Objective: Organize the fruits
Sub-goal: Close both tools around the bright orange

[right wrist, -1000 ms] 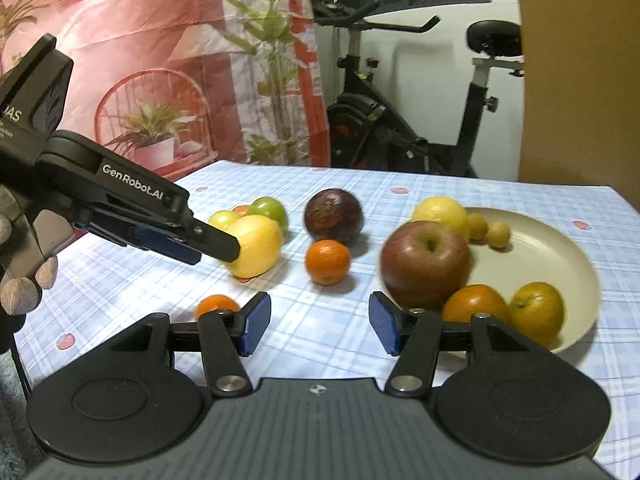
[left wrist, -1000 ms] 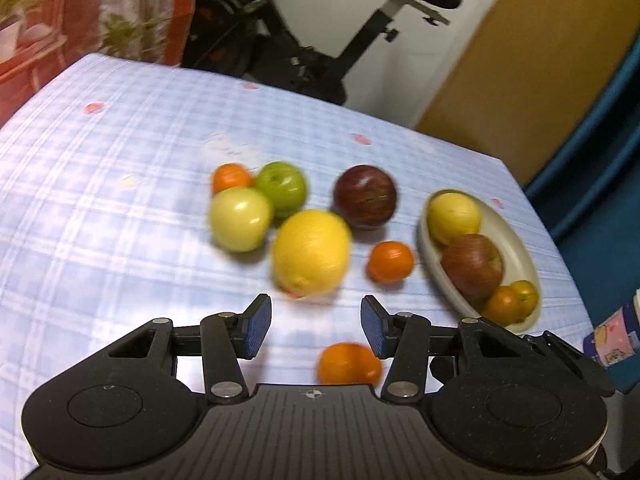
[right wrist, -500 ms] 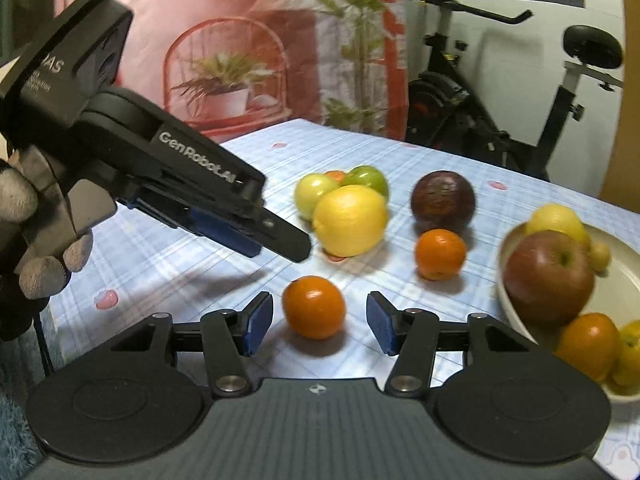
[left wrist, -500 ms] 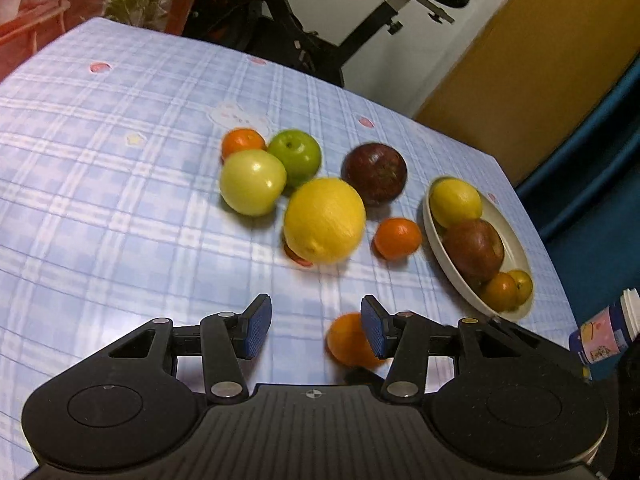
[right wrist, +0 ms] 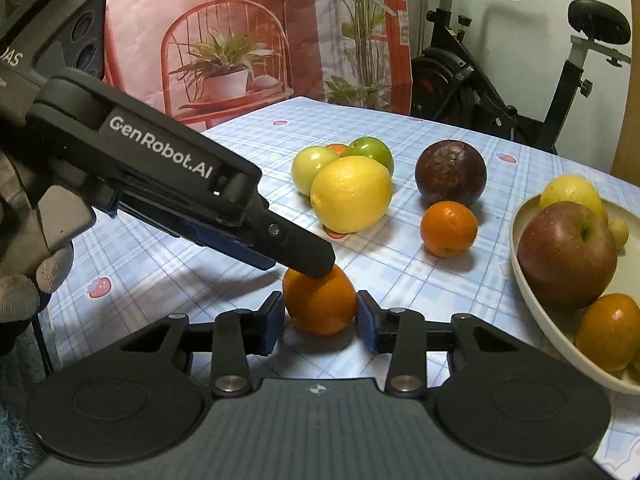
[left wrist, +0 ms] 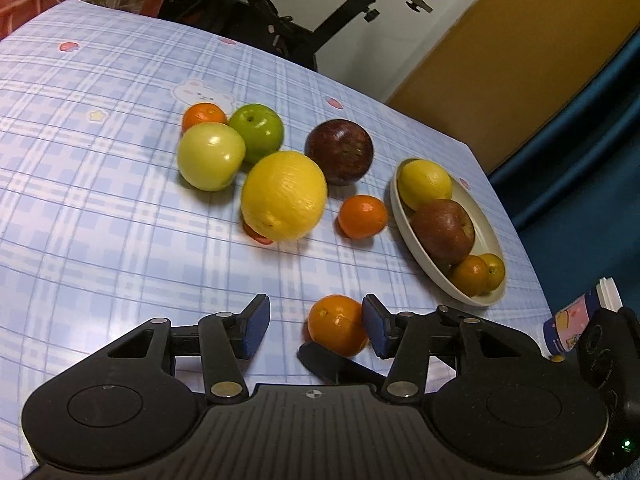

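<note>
Orange [right wrist: 320, 300] between right claw [right wrist: 319, 320] pads, touching

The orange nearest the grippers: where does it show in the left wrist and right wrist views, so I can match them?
Left wrist: the orange sits low, right of centre, against the left gripper's right pad.
Right wrist: it is low centre, between the right gripper's pads, a left finger tip over it.
Shared landmark: the big yellow citrus behind it.
</note>
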The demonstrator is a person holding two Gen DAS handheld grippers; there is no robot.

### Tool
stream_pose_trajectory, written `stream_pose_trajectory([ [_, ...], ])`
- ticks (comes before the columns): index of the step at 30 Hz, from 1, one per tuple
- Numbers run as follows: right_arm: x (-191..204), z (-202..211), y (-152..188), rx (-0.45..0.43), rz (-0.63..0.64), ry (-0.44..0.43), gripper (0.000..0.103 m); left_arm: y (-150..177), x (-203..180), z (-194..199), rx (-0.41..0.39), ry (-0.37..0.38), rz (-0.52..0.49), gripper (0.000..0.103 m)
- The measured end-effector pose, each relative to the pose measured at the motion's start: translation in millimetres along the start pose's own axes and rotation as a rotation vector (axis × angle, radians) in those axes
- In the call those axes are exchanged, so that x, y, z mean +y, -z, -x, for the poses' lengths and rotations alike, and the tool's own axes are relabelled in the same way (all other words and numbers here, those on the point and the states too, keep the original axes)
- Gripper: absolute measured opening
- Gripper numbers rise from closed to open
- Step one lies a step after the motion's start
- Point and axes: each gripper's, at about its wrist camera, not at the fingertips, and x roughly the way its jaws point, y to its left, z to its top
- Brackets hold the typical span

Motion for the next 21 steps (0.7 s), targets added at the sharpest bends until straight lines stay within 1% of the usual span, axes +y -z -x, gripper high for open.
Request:
stream_pose_trajectory([
  [11,-6,9,5,-0.014,-0.032,0.004,0.041,8,-17,-19,0.038,0.042,-0.051,0.054],
  [21,-8,14,8,-0.016,-0.042,0.011,0.041,15,-30,-27,0.055,0.025,-0.110,0.051],
])
